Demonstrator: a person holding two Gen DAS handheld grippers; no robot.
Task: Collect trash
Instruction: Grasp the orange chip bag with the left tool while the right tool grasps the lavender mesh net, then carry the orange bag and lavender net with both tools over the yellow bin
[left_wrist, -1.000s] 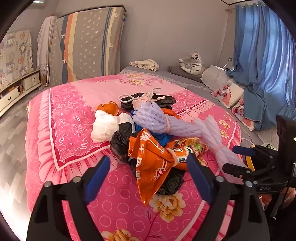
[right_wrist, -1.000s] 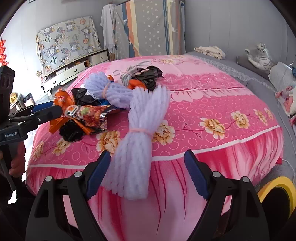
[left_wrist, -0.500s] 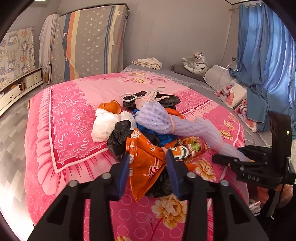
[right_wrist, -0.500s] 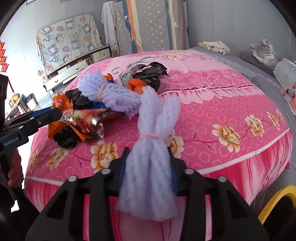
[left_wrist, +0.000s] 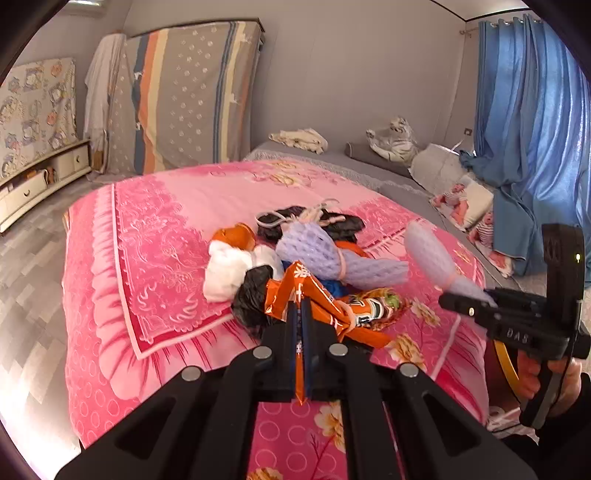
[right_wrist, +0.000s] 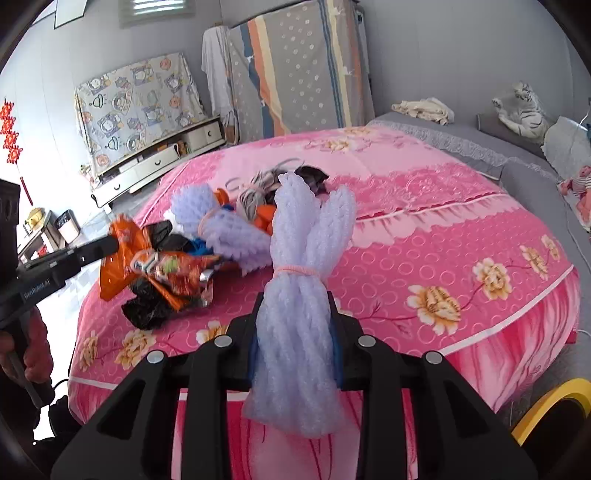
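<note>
The left gripper is clamped tight on the orange wrapper. The right gripper is closing, squeezing the purple foam net bundle. Maybe both lift off the pink bed.

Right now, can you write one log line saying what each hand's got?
left gripper: shut on orange wrapper | right gripper: closing on purple foam net bundle | remaining trash: on pink bedspread
</note>
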